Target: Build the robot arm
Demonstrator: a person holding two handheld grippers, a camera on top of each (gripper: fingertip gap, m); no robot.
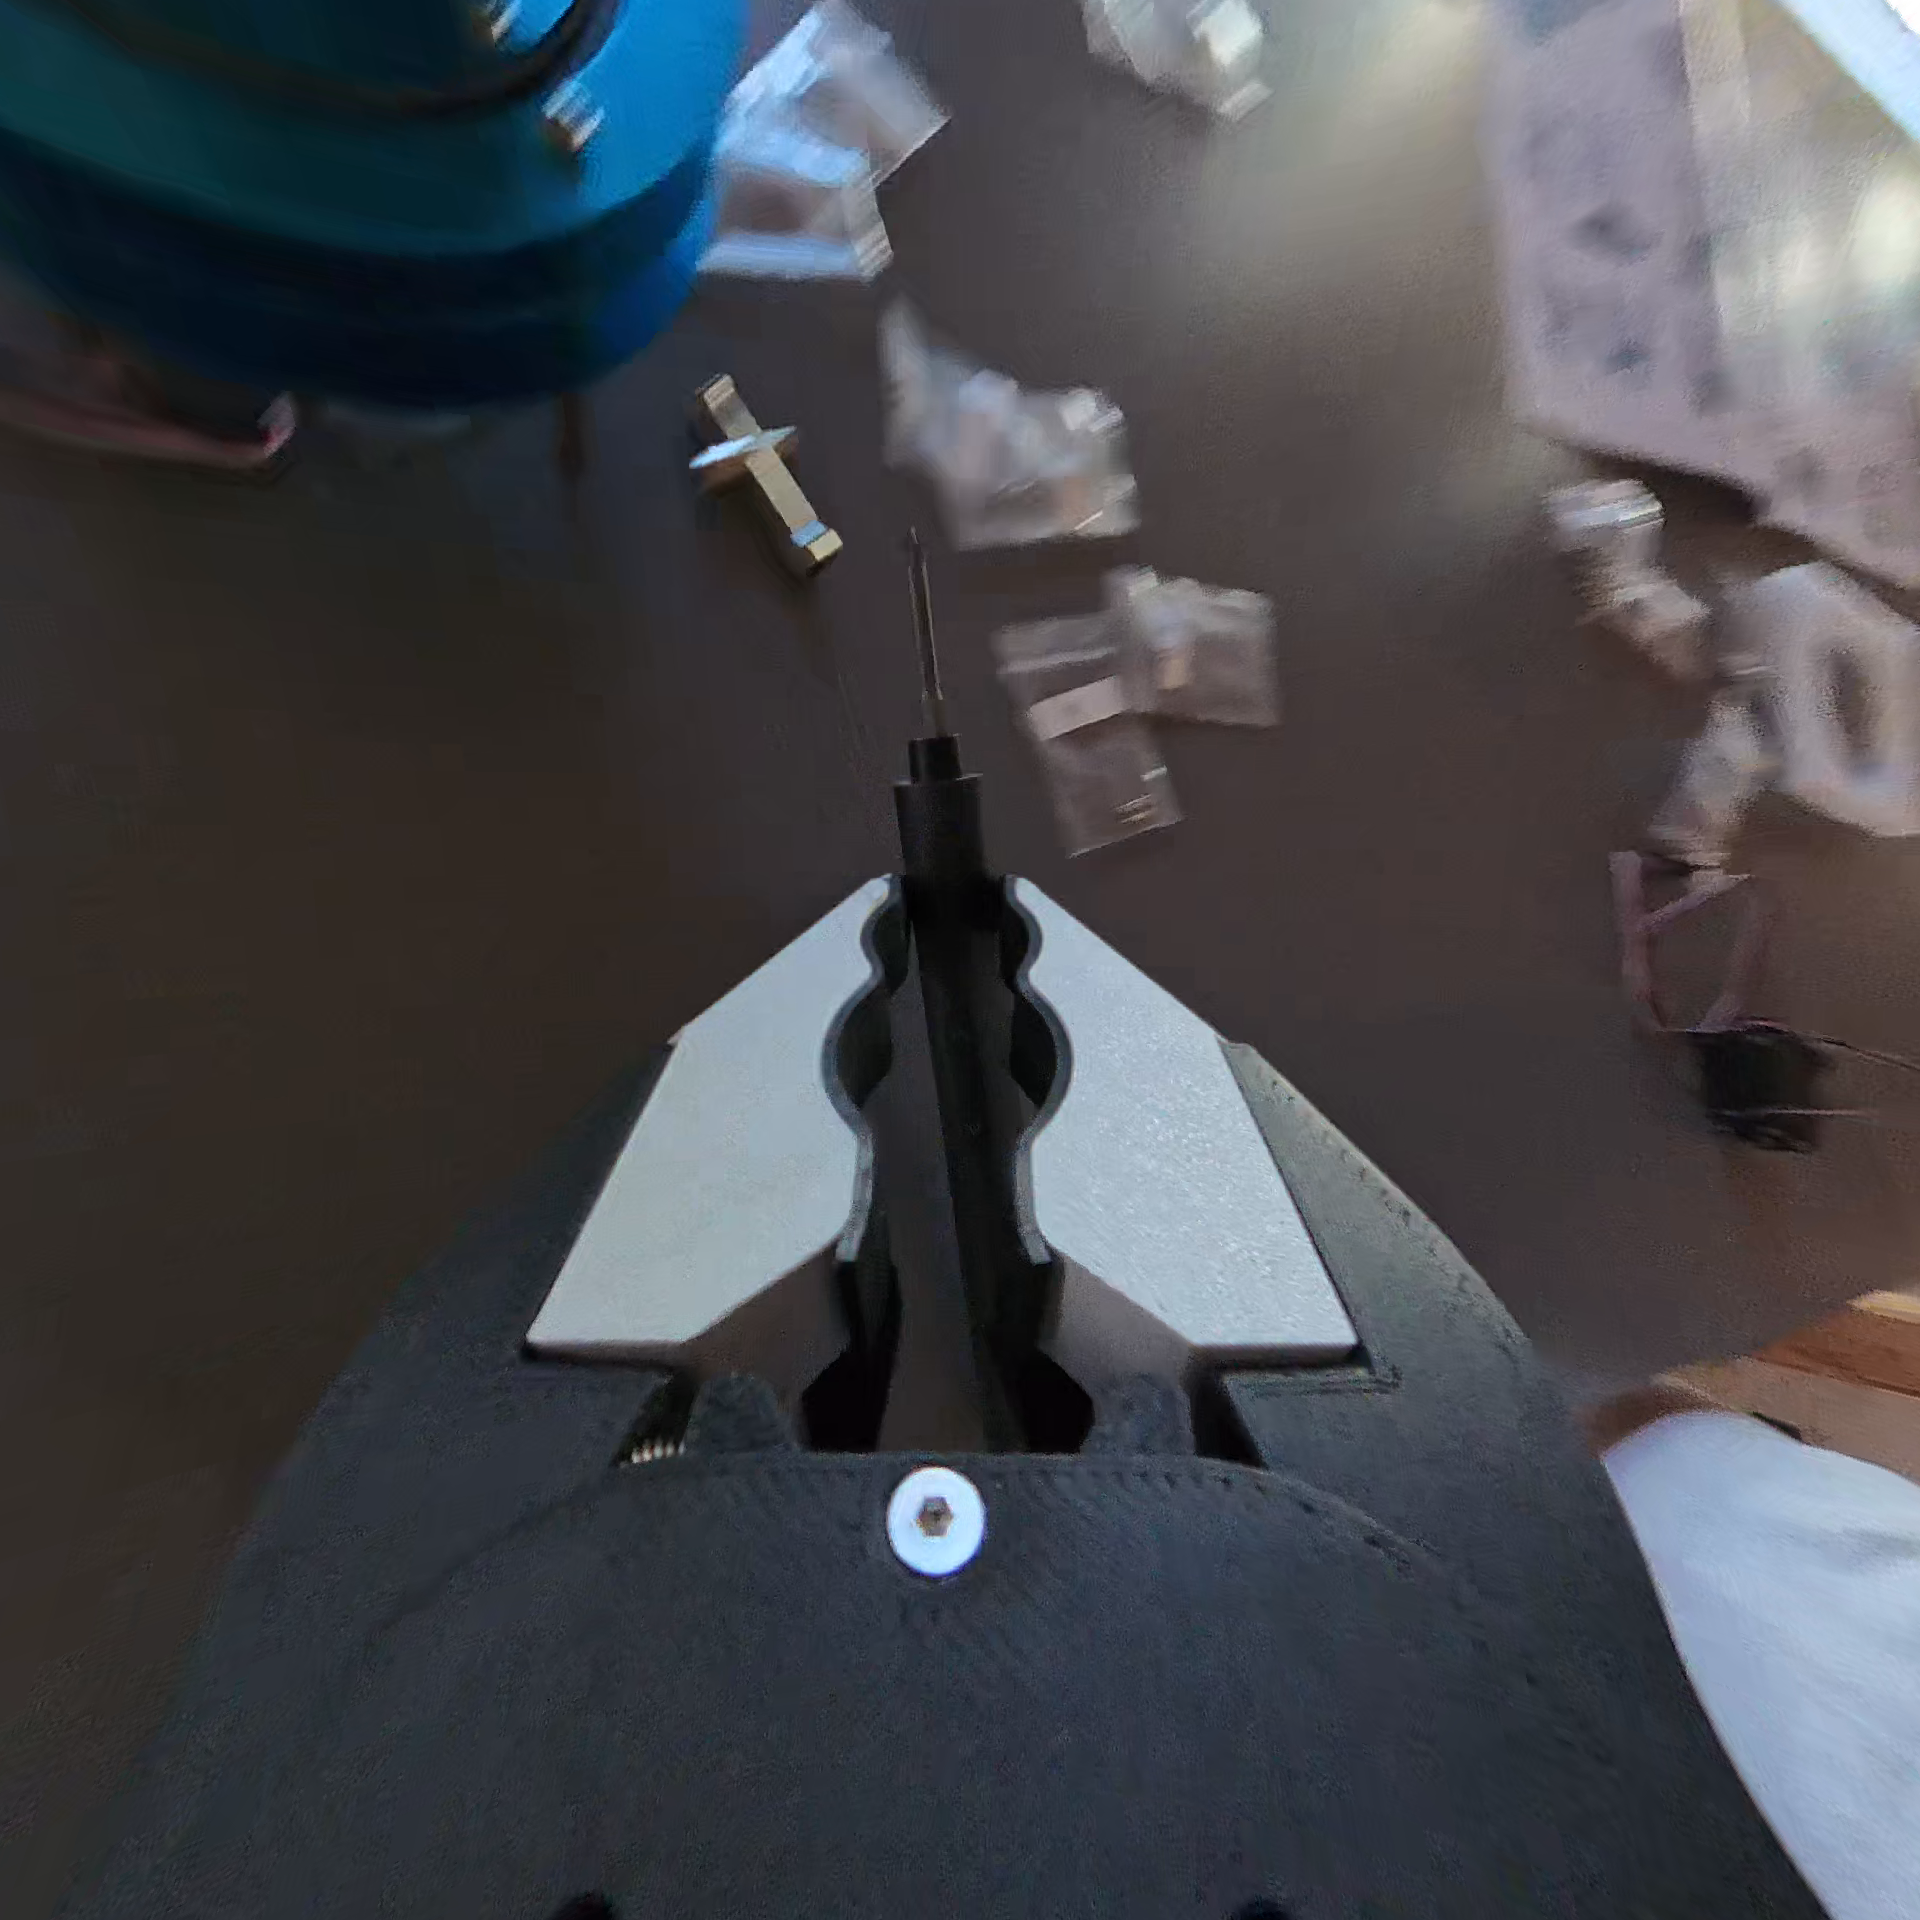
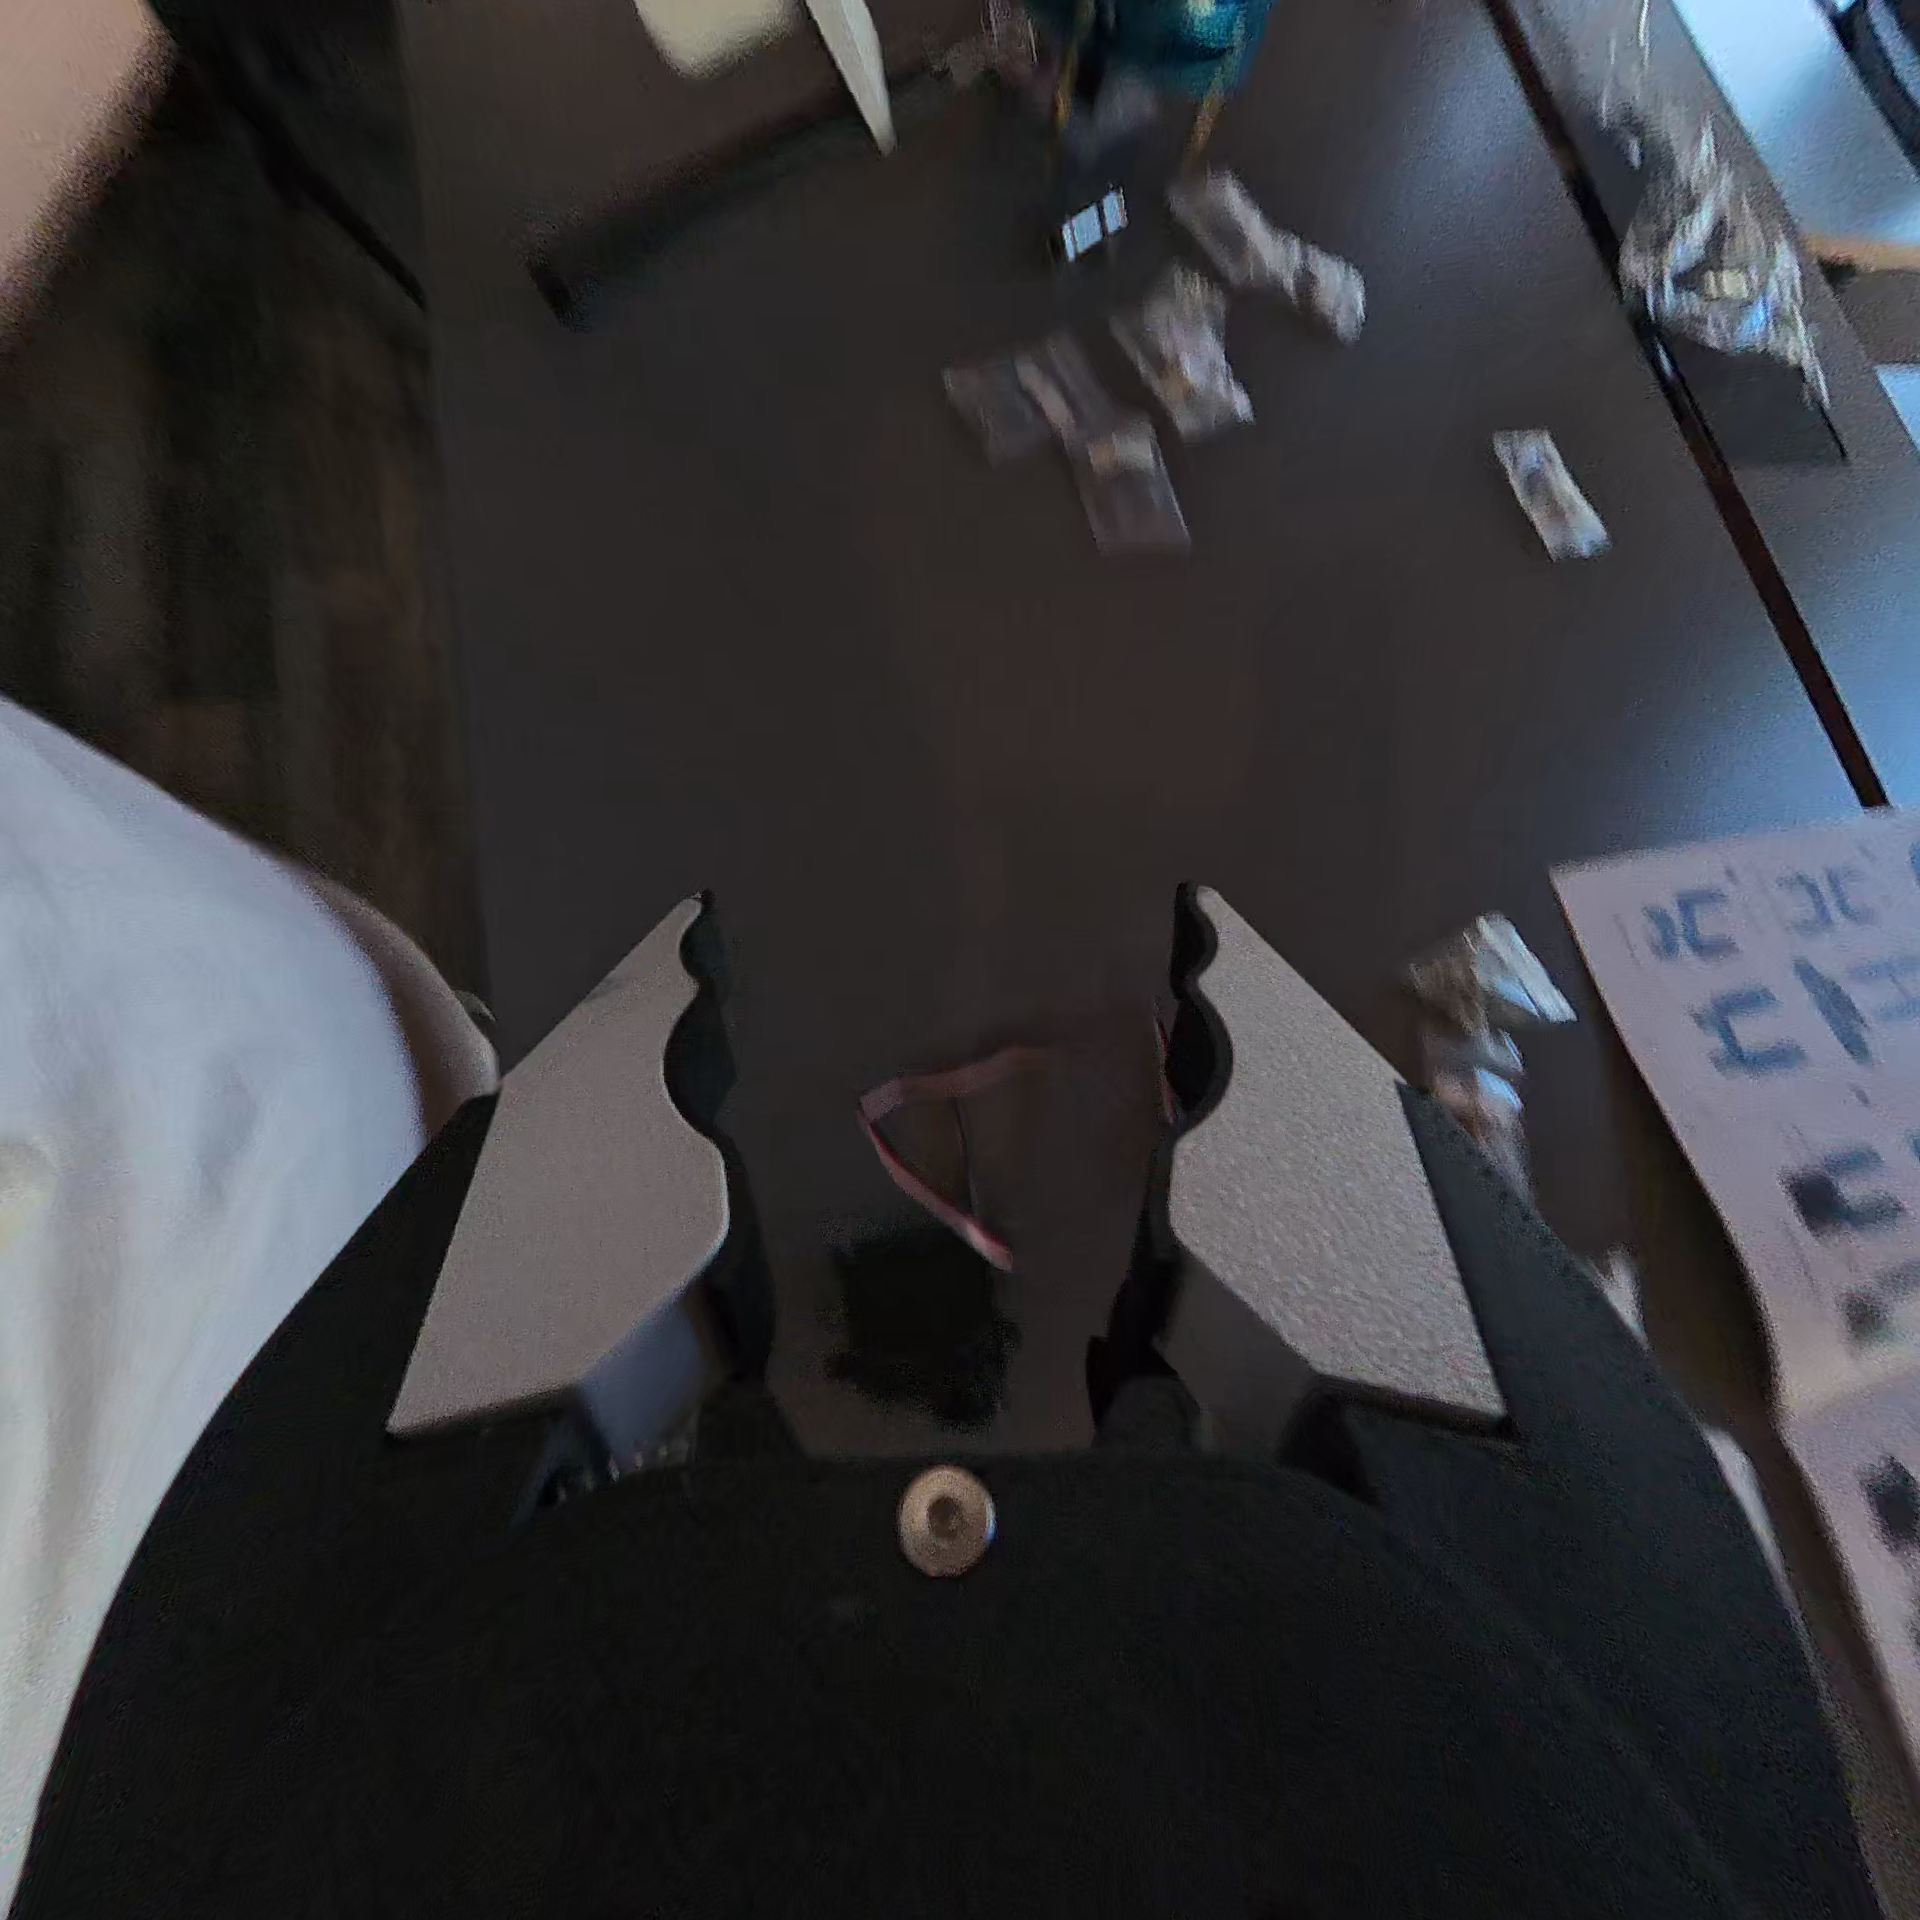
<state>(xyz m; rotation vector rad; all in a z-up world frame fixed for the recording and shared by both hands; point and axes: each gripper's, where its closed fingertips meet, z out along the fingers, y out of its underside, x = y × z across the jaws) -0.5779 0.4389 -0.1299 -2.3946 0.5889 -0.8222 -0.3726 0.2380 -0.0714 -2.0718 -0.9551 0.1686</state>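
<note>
My left claw [image 1: 940, 883] is clamped on a slim black precision screwdriver with a thin metal bit [image 1: 935, 831]; its handle runs back between the two grey scalloped fingers [image 1: 727, 1122] and its bit points forward over the dark brown surface [image 1: 364, 831]. Just ahead and left of the bit tip I see a small brass-coloured cross-shaped metal part [image 1: 764, 473] lying flat, apart from the bit. Several clear plastic bags of small hardware [image 1: 1013, 457] lie scattered right of it. A blue rounded plastic body [image 1: 416, 156] fills the upper left corner; I cannot tell what it is. A printed paper sheet [image 1: 1662, 260] lies at the far right, blurred.

My right claw [image 2: 945, 904] stands apart and holds nothing. Between its grey fingers [image 2: 582, 1164] I see a thin pink-and-white looped strip [image 2: 935, 1143] and a black blurred patch [image 2: 914, 1320] on the surface [image 2: 779, 675], both below the claw; contact cannot be judged. More clear bags [image 2: 1122, 416] lie well ahead. A printed sheet with dark marks [image 2: 1787, 1091] lies to the right, and white fabric [image 2: 156, 1091] covers the left edge
</note>
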